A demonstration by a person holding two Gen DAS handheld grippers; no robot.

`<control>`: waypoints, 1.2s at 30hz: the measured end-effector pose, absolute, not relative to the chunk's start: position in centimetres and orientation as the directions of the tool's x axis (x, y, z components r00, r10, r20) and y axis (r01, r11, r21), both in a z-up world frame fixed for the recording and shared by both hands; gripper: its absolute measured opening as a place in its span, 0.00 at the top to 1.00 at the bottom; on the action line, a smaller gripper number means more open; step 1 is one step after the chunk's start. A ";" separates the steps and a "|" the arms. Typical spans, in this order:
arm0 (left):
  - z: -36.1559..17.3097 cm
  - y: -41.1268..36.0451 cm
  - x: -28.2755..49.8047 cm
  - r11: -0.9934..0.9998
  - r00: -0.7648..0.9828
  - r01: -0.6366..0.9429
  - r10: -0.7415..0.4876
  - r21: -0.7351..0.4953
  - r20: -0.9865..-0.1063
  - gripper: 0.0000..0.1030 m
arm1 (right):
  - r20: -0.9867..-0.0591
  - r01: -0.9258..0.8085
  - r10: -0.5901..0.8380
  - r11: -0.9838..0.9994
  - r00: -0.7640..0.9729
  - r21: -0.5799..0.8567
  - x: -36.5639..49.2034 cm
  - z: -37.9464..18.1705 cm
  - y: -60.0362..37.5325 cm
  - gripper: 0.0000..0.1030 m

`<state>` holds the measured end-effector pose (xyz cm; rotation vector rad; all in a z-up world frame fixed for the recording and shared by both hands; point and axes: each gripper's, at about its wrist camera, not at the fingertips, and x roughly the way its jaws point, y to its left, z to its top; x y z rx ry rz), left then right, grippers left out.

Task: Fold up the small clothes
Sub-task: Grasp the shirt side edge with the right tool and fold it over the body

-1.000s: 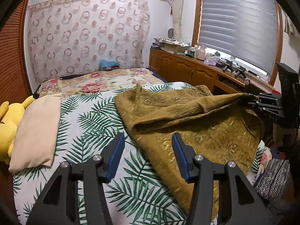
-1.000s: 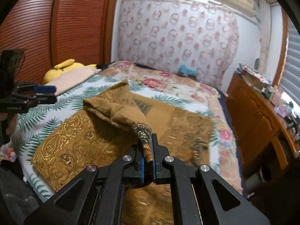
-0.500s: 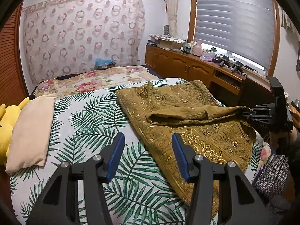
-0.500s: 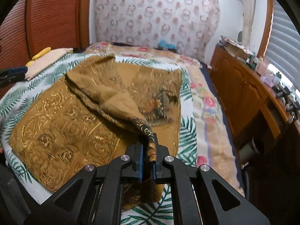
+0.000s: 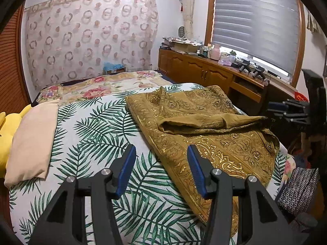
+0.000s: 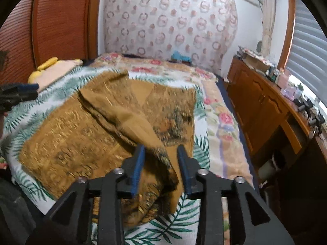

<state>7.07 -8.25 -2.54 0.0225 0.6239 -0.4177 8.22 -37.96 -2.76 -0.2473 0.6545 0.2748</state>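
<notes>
A gold-patterned brown garment [image 5: 216,134] lies spread on the palm-leaf bedspread [image 5: 96,126], one sleeve folded across its middle. My left gripper [image 5: 161,163] is open and empty, above the bedspread just left of the garment's near edge. My right gripper [image 6: 160,159] is open, its jaws either side of the sleeve end, which droops between them. The garment [image 6: 81,136] fills the middle of the right wrist view. The right gripper also shows in the left wrist view [image 5: 286,112], at the bed's far right.
A beige pillow [image 5: 32,134] and a yellow plush toy [image 5: 6,130] lie at the bed's left. A wooden cabinet [image 5: 214,75] with clutter runs along the window wall. A patterned bag [image 5: 298,192] sits by the bed's right edge.
My right gripper has opened and let go of the sleeve end, which now rests loose between its jaws. The left gripper stayed open and shifted only slightly.
</notes>
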 end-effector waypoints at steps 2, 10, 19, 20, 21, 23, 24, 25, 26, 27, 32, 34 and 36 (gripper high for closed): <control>-2.6 -8.2 7.1 0.917 0.732 0.385 -0.372 -0.103 -0.571 0.51 | -0.618 -0.349 0.200 0.928 0.761 -0.129 8.6 -2.1 -37.4 0.60; -2.8 -7.8 7.1 0.920 0.733 0.377 -0.367 -0.107 -0.573 0.51 | -0.649 -0.484 0.299 0.867 0.700 -0.122 13.4 -2.7 -31.3 0.49; -3.1 -7.7 7.2 0.919 0.726 0.378 -0.370 -0.113 -0.580 0.51 | -0.740 -0.613 0.344 0.781 0.578 -0.116 18.2 -5.8 -24.3 0.49; -3.2 -7.7 7.1 0.918 0.725 0.379 -0.371 -0.113 -0.581 0.51 | -0.754 -0.624 0.342 0.773 0.561 -0.114 18.6 -6.4 -23.7 0.48; -3.2 -7.7 7.1 0.918 0.723 0.381 -0.372 -0.114 -0.582 0.51 | -0.764 -0.633 0.341 0.766 0.548 -0.112 18.9 -6.8 -23.2 0.48; -3.3 -7.8 7.1 0.917 0.722 0.381 -0.374 -0.117 -0.582 0.51 | -0.780 -0.644 0.328 0.756 0.532 -0.121 19.4 -7.3 -22.6 0.48; -3.3 -7.8 7.1 0.917 0.720 0.382 -0.375 -0.118 -0.583 0.51 | -0.792 -0.648 0.315 0.750 0.524 -0.131 19.7 -7.7 -22.3 0.48; -3.4 -7.8 7.1 0.916 0.720 0.382 -0.376 -0.119 -0.584 0.51 | -0.798 -0.653 0.310 0.746 0.516 -0.132 19.8 -8.0 -22.1 0.48; -3.4 -7.8 7.0 0.916 0.719 0.383 -0.377 -0.121 -0.583 0.51 | -0.805 -0.659 0.308 0.741 0.507 -0.131 19.9 -8.2 -22.0 0.48; -3.4 -7.8 7.0 0.915 0.719 0.384 -0.379 -0.122 -0.583 0.51 | -0.810 -0.664 0.305 0.736 0.501 -0.134 19.9 -8.5 -21.9 0.48; -3.5 -7.8 7.1 0.914 0.715 0.385 -0.383 -0.127 -0.585 0.51 | -0.816 -0.681 0.293 0.715 0.498 -0.158 19.8 -8.9 -22.1 0.68; -3.5 -7.9 7.0 0.913 0.714 0.387 -0.383 -0.125 -0.586 0.51 | -0.813 -0.675 0.285 0.718 0.508 -0.170 20.0 -8.8 -22.7 0.92; -3.5 -7.9 7.0 0.913 0.713 0.389 -0.384 -0.125 -0.587 0.51 | -0.796 -0.661 0.306 0.735 0.522 -0.152 20.4 -7.7 -23.9 0.95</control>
